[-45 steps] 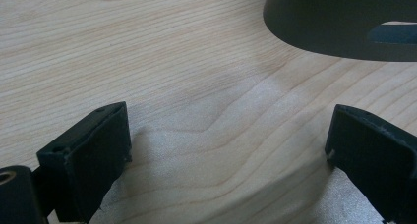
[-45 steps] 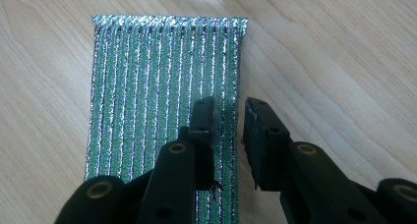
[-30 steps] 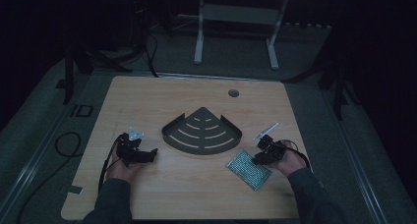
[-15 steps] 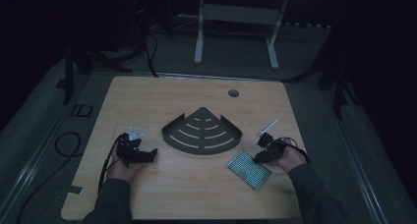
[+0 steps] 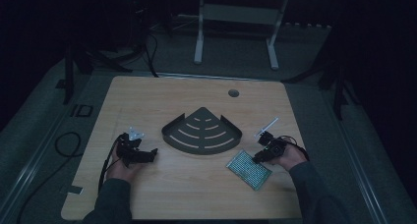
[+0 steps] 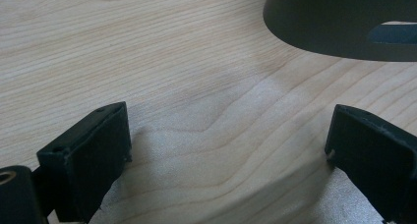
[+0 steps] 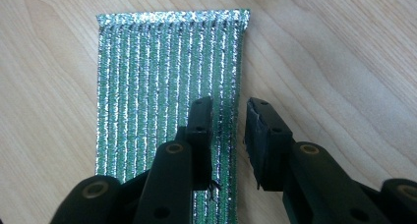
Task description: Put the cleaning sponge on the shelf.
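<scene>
Pad: green, ribbed, glittering scouring pad (image 7: 167,111) lies flat on the wooden table (image 5: 196,194), near the person's right-hand front edge; in the high view (image 5: 248,168) it sits askew, just in front of the dark rack.
Right gripper: the right gripper (image 7: 228,130) hangs over the pad's right-hand edge, jaws narrowly parted. One jaw stands over the pad's surface, the other over its edge and the bare wood beside it. The pads do not press on it; whether the tips touch it I cannot tell. In the high view (image 5: 259,157) it sits at the pad's far corner, held in the right hand (image 5: 287,156).
Left gripper: the left gripper (image 6: 226,150) has its jaws set wide apart, with nothing but bare table between them. In the high view (image 5: 142,155) it points toward the rack, held in the left hand (image 5: 120,165).
Rack: dark fan-shaped corner rack (image 5: 202,133) with slotted floor, mid-table between the two grippers; its curved wall (image 6: 339,25) shows beyond the left jaws.
Table: pale wood grain, round hole (image 5: 233,93) near its far edge.
</scene>
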The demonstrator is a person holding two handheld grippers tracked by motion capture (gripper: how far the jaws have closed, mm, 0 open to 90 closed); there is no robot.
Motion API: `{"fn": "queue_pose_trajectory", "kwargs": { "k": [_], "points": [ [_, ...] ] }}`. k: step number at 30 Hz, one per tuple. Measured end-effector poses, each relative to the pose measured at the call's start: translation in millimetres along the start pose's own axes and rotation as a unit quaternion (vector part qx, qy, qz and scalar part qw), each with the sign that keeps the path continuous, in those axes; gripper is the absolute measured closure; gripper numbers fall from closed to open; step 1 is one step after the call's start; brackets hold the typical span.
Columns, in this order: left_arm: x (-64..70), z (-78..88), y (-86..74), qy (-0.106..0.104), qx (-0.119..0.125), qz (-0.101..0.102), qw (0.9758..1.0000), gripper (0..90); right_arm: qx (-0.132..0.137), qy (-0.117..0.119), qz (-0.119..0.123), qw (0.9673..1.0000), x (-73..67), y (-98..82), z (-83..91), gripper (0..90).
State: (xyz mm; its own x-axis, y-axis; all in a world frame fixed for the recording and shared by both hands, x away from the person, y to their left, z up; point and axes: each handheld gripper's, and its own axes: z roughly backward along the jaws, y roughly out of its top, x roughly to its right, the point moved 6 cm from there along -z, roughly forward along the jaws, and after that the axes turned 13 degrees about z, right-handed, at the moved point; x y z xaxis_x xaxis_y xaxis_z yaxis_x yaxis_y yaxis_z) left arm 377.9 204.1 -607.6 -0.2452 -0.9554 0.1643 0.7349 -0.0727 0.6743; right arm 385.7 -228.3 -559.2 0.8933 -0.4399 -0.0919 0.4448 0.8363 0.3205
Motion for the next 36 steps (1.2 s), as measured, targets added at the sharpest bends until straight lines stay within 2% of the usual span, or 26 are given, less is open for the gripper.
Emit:
{"fn": "queue_pose_trajectory", "kwargs": {
  "k": [5, 9, 15, 26, 30, 36],
  "points": [
    [0.0, 0.0, 0.0, 0.0, 0.0, 0.0, 1.0, 3.7, -0.002, 0.006, 0.003, 1.0, -0.4, 2.7, -0.1, 71.1],
    [0.0, 0.0, 0.0, 0.0, 0.0, 0.0, 1.0, 3.7, -0.019, 0.013, 0.001, 0.9997, 0.5, 2.6, -4.6, 72.3],
    [0.0, 0.0, 0.0, 0.0, 0.0, 0.0, 1.0, 3.6, -0.027, 0.03, -0.011, 0.9991, 3.1, 2.3, -6.9, 73.1],
    [0.0, 0.0, 0.0, 0.0, 0.0, 0.0, 1.0, 3.7, -0.04, 0.058, -0.014, 0.9974, 7.6, 3.3, -10.0, 74.8],
    [0.0, 0.0, 0.0, 0.0, 0.0, 0.0, 1.0, 3.6, -0.047, 0.065, -0.016, 0.9966, 8.4, 4.3, -10.4, 77.5],
    [0.0, 0.0, 0.0, 0.0, 0.0, 0.0, 1.0, 3.6, -0.06, 0.062, -0.012, 0.9962, 8.9, 5.8, -10.2, 84.8]
  ]
}}
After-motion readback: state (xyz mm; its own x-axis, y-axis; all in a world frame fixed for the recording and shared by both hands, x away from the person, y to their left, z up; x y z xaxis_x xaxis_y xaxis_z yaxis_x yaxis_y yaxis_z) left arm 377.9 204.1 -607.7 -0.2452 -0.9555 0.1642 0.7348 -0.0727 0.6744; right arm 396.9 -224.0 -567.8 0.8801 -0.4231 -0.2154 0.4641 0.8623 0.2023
